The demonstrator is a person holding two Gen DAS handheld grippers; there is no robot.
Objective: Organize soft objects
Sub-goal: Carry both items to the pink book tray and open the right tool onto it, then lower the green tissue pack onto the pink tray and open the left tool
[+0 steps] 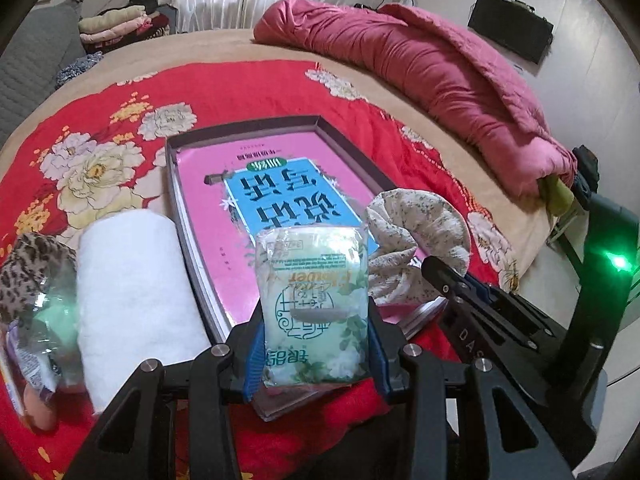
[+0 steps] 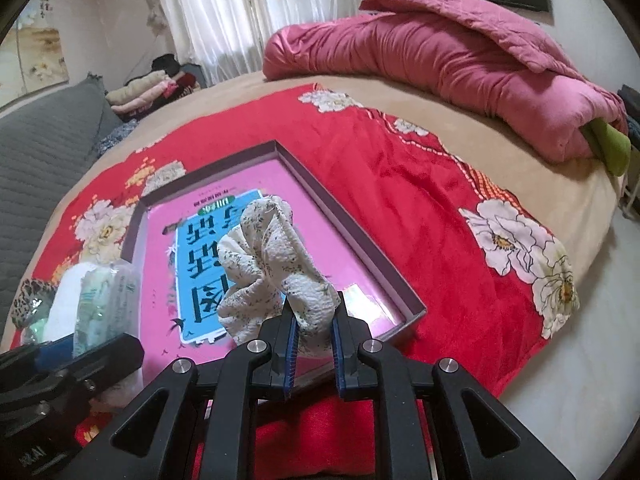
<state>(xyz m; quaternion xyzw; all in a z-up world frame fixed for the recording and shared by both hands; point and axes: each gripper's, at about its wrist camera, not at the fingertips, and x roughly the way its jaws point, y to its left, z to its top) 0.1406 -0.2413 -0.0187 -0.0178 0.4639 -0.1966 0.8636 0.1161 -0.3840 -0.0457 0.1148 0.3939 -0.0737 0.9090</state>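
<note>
Holding a soft tissue pack point(image 1: 314, 304) between its two blue pads, the left tool point(image 1: 316, 354) is squeezed shut on the pack, which hangs above the near end of a flat box point(image 1: 320, 124). The right tool point(image 2: 314, 334) is pinched tight on a scrunched flowery cloth point(image 2: 272, 264), and that cloth hangs over the same box, just to the right of the pack. Both soft things look like they are being brought to the box so they can be put inside together, which is my guess from the tidy-up job. The box has low dark walls and a pink and blue picture with big writing on its bottom. It lies on a bright red blanket point(image 2: 400, 184) with white flowers, spread over a tan bed point(image 2: 520, 152). Just beside the box on the left lies a rolled white towel point(image 1: 128, 304), and past it a leopard-spot thing point(image 1: 28, 264) and some wrapped packets point(image 1: 36, 344), likely waiting their turn. A big pink quilt point(image 1: 432, 64) is bunched at the far side of the bed. Behind it are white curtains point(image 2: 224, 12), a pile of folded clothes point(image 2: 148, 88), and a grey couch point(image 2: 44, 144).
</note>
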